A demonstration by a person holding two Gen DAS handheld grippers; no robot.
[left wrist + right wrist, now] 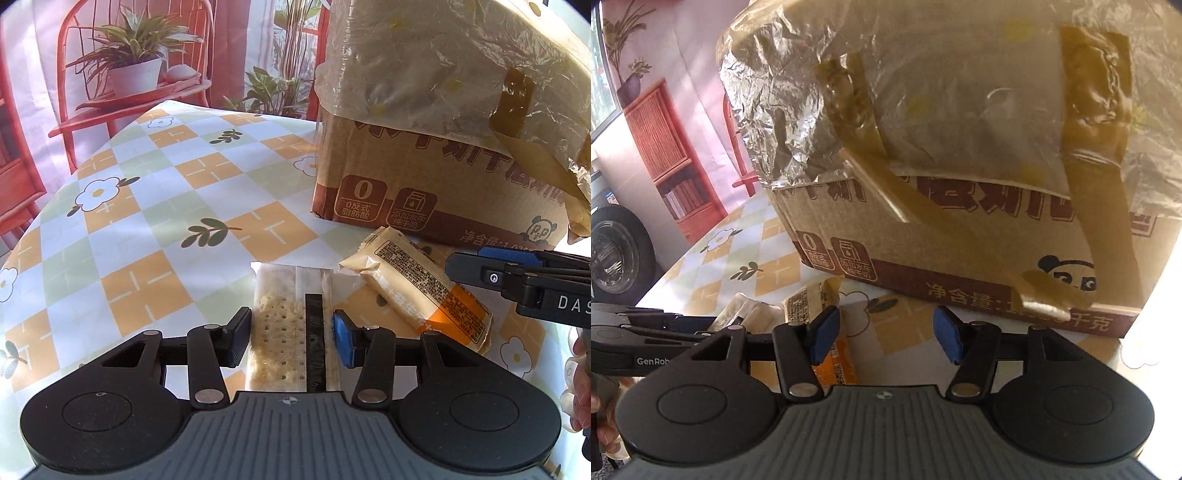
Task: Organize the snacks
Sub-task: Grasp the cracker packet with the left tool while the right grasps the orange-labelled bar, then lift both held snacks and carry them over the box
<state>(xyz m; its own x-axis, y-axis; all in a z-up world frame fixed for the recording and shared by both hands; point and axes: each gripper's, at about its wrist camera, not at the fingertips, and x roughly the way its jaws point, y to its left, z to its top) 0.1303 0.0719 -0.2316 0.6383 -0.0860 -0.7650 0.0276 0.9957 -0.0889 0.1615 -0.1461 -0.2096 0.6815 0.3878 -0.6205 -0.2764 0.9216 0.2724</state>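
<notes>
My left gripper point(290, 338) is shut on a clear cracker packet point(284, 325) with a black stripe, its pads pressed on both long sides, low over the checked tablecloth point(155, 229). A cream and orange snack packet point(424, 291) lies just to its right, in front of a taped cardboard box point(424, 184). My right gripper point(884, 338) is open and empty, facing the cardboard box point(960, 240); the orange packet point(836, 363) lies under its left finger. The right gripper also shows in the left wrist view point(517, 280), above the orange packet.
The box is wrapped in crinkled plastic point(923, 92) with brown tape. The table's far edge point(177, 105) curves in front of a backdrop printed with a red chair and plants. A red shelf point(665, 155) and a tyre point(617, 251) stand to the left.
</notes>
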